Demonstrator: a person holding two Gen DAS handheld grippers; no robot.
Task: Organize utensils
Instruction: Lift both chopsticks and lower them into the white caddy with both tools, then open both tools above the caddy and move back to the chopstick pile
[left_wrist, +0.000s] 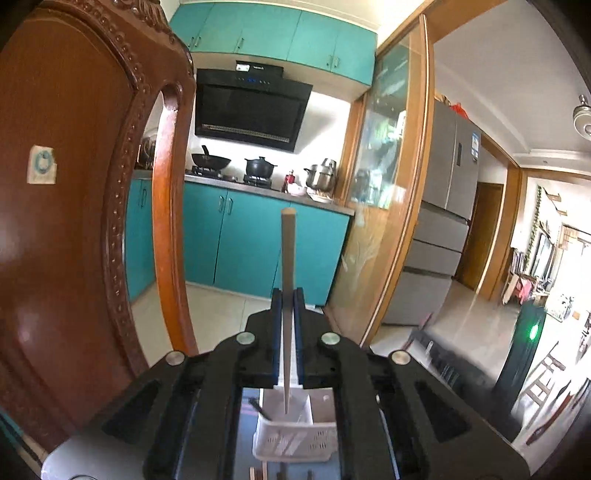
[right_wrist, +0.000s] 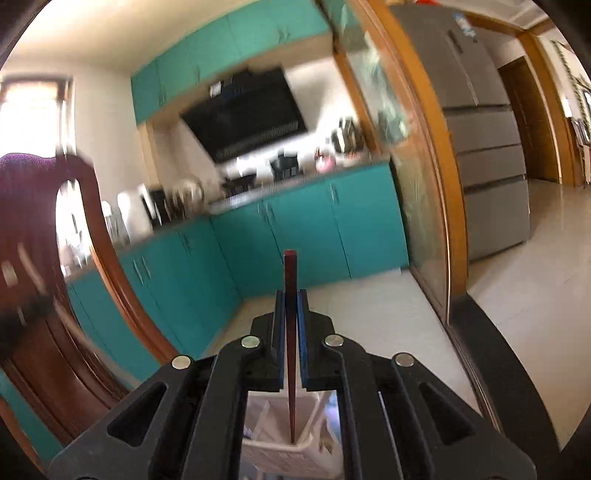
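My left gripper (left_wrist: 288, 295) is shut on a light wooden chopstick (left_wrist: 287, 266) held upright, its thin tip pointing down over a white perforated utensil basket (left_wrist: 295, 439) seen below the jaws. My right gripper (right_wrist: 291, 295) is shut on a dark red chopstick (right_wrist: 290, 295), also upright, with its tip down inside the white basket (right_wrist: 280, 454) below it. A dark utensil (left_wrist: 260, 408) leans in the basket's left part.
A carved brown wooden chair back (left_wrist: 74, 184) stands close on the left; it also shows in the right wrist view (right_wrist: 44, 295). Teal kitchen cabinets (left_wrist: 240, 240), a glass sliding door (left_wrist: 384, 184) and a grey fridge (left_wrist: 447, 206) lie beyond.
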